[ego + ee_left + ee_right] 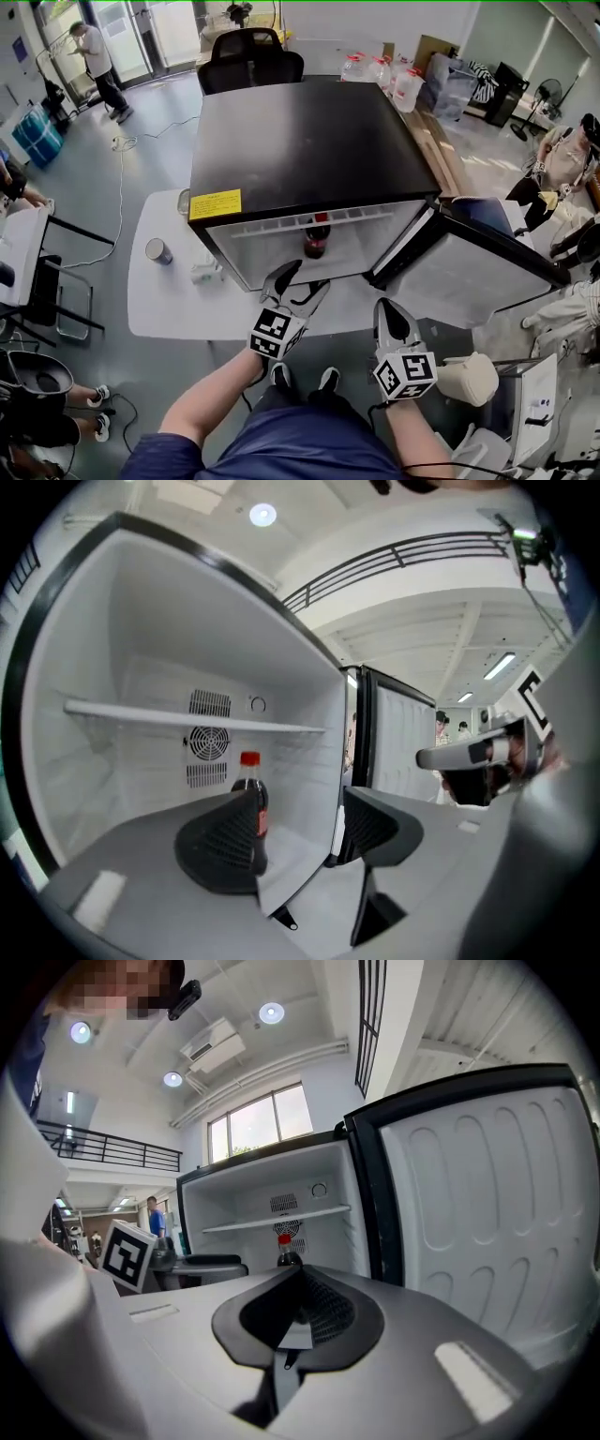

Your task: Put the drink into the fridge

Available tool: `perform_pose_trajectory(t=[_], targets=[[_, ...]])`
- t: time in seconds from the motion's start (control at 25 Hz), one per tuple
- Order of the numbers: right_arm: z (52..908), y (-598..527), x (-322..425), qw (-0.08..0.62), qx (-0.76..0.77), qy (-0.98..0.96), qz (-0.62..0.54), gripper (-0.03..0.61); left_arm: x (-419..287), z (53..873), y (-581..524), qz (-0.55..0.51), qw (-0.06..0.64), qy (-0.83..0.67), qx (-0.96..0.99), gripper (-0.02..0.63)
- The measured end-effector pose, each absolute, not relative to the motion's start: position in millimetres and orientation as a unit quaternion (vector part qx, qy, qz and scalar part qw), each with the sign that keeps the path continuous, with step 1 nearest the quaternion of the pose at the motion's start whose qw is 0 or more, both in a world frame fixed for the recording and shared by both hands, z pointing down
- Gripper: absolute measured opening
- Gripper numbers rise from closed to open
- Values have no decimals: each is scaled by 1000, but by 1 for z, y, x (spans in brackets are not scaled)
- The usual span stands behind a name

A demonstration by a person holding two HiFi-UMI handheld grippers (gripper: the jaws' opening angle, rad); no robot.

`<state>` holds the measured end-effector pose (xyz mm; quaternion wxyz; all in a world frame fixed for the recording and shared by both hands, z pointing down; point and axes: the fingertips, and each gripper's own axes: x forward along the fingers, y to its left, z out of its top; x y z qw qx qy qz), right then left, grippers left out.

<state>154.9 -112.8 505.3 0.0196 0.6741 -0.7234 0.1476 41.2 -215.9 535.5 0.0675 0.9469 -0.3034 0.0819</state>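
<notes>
Drink (pixel 317 239): dark cola in a slim clear plastic bottle with a red cap, standing upright on the fridge's floor, close to its front lip.
Fridge (pixel 309 141): small box fridge, black on top and white inside, set on a white table (pixel 159 300). Its door (pixel 478 267) is swung wide open at the fridge's right side.
Left gripper (pixel 302 281): grey two-jaw tongs just outside the fridge's mouth. The jaws are spread wide with nothing between them, and the bottle shows beyond the left jaw, not in its grasp.
Right gripper (pixel 391 314): further out from the fridge's mouth, toward the door side. The jaws are pressed together and empty.
Key relation: the drink lies straight ahead of the left gripper and deeper into the fridge, with its long axis vertical. The left gripper is the nearer one to the drink, the right gripper the nearer one to the door.
Stage, as a judgement: the drink looks placed and released. Drawing clear and swinging the door to seems to be what is left.
Head view: only the cap and shoulders show under the fridge's top edge.
Left gripper view: the bottle (pixel 253 794) is seen down to the fridge's floor, under a white shelf (pixel 187 719) and before a round fan grille (pixel 208 741).
Right gripper view: the bottle (pixel 285 1251) is small, and the door's moulded inner liner (pixel 487 1204) fills the side.
</notes>
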Motion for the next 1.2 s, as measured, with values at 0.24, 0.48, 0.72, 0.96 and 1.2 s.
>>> perform_pose_trajectory(t=[0.24, 0.48, 0.72, 0.96, 1.2], targets=[[488, -132, 144, 5, 655, -744, 128, 6, 24, 487, -195, 48, 28, -315, 947, 74], [473, -146, 130, -4, 635, -764, 116, 6, 10, 463, -183, 22, 38, -327, 944, 38], [453, -155, 117, -23, 616, -782, 96, 6, -10, 448, -185, 10, 39, -359, 933, 3], [442, -164, 103, -30, 596, -799, 78, 6, -28, 445, -187, 6, 42, -376, 926, 3], [437, -166, 96, -26, 588, -805, 68, 6, -32, 449, -194, 10, 54, -383, 922, 3]])
